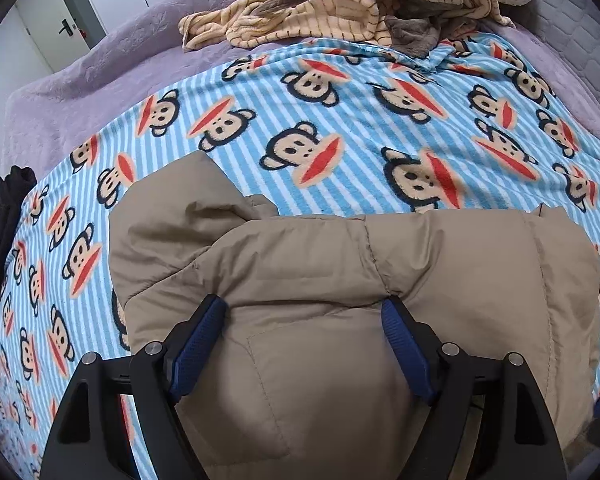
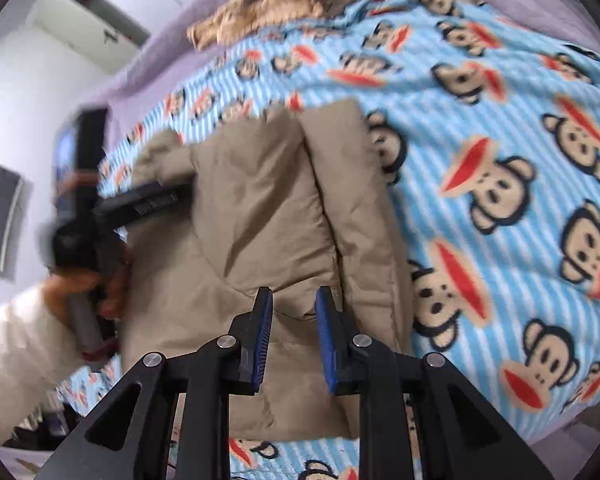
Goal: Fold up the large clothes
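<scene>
Tan padded jacket lies folded on the monkey-print striped blanket, near edge of bed. Left gripper spread wide over the jacket, gripping nothing. Right gripper narrowly parted above jacket's near edge, empty. Striped beige garment heaped far side.

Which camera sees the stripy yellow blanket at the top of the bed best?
The left wrist view: the crumpled cream-yellow striped fleece blanket is sharp there, brown stripes clear, lying past the blue monkey-print sheet. The right wrist view shows only a blurred tan edge at its top.
</scene>
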The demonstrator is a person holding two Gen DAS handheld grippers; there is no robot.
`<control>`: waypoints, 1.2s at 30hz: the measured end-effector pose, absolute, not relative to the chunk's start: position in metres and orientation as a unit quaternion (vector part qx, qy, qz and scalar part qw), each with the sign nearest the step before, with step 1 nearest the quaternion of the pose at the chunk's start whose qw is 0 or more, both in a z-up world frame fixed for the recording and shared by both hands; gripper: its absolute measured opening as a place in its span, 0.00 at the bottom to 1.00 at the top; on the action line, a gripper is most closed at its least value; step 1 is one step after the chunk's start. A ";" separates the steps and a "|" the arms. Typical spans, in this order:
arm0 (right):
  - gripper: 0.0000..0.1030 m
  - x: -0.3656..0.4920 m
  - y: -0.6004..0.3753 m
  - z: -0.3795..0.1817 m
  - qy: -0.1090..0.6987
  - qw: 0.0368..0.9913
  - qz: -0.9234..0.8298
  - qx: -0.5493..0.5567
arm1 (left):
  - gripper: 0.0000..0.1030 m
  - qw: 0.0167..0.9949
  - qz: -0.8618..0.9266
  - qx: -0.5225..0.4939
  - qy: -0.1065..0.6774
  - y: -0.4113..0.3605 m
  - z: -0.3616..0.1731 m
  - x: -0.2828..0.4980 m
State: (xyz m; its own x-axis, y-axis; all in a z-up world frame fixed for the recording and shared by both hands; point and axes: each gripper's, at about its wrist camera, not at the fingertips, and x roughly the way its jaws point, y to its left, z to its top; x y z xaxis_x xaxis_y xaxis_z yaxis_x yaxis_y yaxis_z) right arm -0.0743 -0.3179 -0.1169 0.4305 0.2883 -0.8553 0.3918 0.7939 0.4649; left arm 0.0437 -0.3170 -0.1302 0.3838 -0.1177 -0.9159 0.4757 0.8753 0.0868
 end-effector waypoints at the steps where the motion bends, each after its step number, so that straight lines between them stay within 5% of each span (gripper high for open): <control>1: 0.23 -0.070 -0.314 -0.123 0.543 0.778 -0.029 0.315 | 0.79 0.813 -0.177 0.167 0.528 -0.315 -0.126 0.044; 10: 0.25 -0.071 -0.324 -0.146 0.561 0.750 0.005 0.350 | 0.79 0.810 -0.161 0.095 0.556 -0.252 -0.082 0.001; 19: 0.31 -0.065 -0.304 -0.167 0.598 0.734 0.015 0.321 | 0.80 0.780 -0.146 0.050 0.607 -0.209 -0.104 -0.071; 36: 0.45 -0.083 -0.278 -0.128 0.586 0.743 -0.036 0.321 | 0.80 0.775 -0.168 0.042 0.608 -0.174 -0.094 -0.081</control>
State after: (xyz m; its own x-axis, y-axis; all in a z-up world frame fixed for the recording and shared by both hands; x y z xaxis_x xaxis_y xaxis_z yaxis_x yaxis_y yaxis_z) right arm -0.0828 -0.2778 -0.1282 0.3112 0.3227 -0.8939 0.4301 0.7909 0.4353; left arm -0.0814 -0.1740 -0.0936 0.2047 -0.2099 -0.9561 0.3118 0.9398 -0.1396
